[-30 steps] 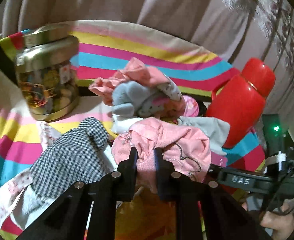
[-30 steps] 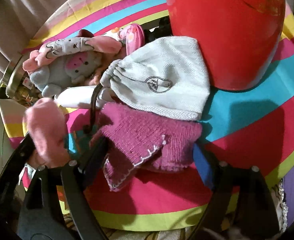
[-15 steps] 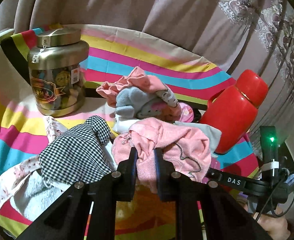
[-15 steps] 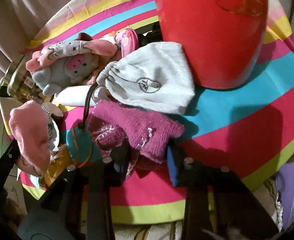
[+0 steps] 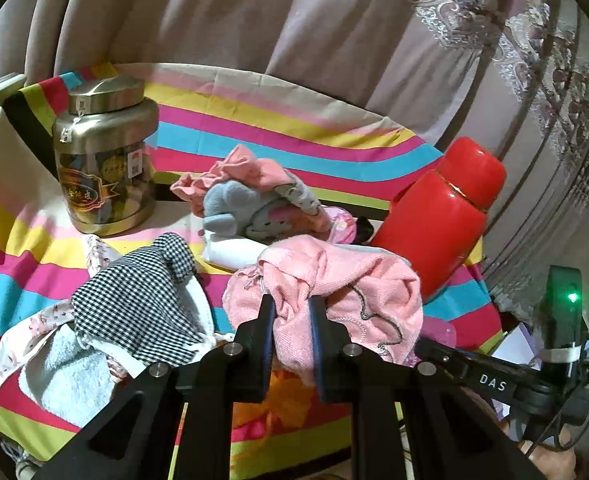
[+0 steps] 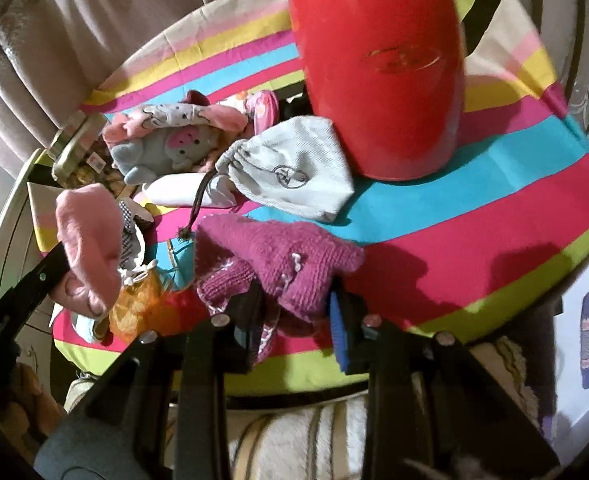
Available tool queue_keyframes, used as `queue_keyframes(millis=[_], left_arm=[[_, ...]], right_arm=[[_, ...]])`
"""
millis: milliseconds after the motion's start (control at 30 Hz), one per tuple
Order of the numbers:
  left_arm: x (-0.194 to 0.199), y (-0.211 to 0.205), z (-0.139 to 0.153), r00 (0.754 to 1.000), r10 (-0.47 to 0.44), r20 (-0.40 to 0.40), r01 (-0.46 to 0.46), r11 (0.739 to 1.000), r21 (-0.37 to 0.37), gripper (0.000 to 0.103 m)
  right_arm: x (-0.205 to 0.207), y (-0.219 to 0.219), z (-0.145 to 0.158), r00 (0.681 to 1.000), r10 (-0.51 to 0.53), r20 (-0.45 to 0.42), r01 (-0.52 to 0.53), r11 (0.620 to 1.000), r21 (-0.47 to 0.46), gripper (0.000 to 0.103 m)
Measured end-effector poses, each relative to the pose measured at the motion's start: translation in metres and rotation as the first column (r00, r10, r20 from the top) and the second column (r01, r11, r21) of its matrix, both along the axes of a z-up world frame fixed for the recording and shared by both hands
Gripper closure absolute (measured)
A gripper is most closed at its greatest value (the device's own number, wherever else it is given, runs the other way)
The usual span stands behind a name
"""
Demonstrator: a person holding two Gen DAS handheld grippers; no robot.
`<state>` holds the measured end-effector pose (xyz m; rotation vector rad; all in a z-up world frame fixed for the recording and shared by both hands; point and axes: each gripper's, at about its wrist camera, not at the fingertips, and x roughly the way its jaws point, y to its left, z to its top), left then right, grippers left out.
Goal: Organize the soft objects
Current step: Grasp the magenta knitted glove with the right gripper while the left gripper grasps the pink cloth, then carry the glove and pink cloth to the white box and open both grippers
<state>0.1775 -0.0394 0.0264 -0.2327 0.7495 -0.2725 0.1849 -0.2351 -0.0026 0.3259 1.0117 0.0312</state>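
Striped tablecloth (image 6: 474, 216) edge beside knit (image 6: 290, 264).

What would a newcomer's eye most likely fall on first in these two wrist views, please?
Probably the glossy red flask, upright at the far right of the striped cloth. Next, the two grips: the left gripper shut on a pink cloth, the right gripper shut on a magenta knit piece. A gold-lidded jar stands far left.
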Motion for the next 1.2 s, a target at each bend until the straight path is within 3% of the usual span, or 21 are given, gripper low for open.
queue_keyframes(millis=[333, 633, 967, 1200], left_arm=[[-0.013, -0.034, 0.010, 0.998, -0.062, 0.006, 0.062, 0.998, -0.006, 0.086], [-0.028, -0.090, 0.016, 0.984, -0.177, 0.004, 0.177, 0.984, -0.004, 0.086], [-0.051, -0.168, 0.025, 0.942, -0.334, 0.011, 0.334, 0.942, 0.032, 0.086], [-0.068, -0.223, 0.031, 0.903, -0.430, 0.014, 0.429, 0.901, 0.060, 0.086]], right_arm=[[-0.031, -0.043, 0.019, 0.998, -0.047, 0.043, 0.047, 0.999, 0.013, 0.070], [-0.068, -0.101, 0.034, 0.993, -0.107, 0.054, 0.107, 0.994, 0.003, 0.070], [-0.130, -0.172, 0.044, 0.979, -0.198, 0.053, 0.203, 0.975, -0.096, 0.070], [-0.170, -0.206, 0.035, 0.973, -0.231, 0.014, 0.230, 0.960, -0.159, 0.070]])
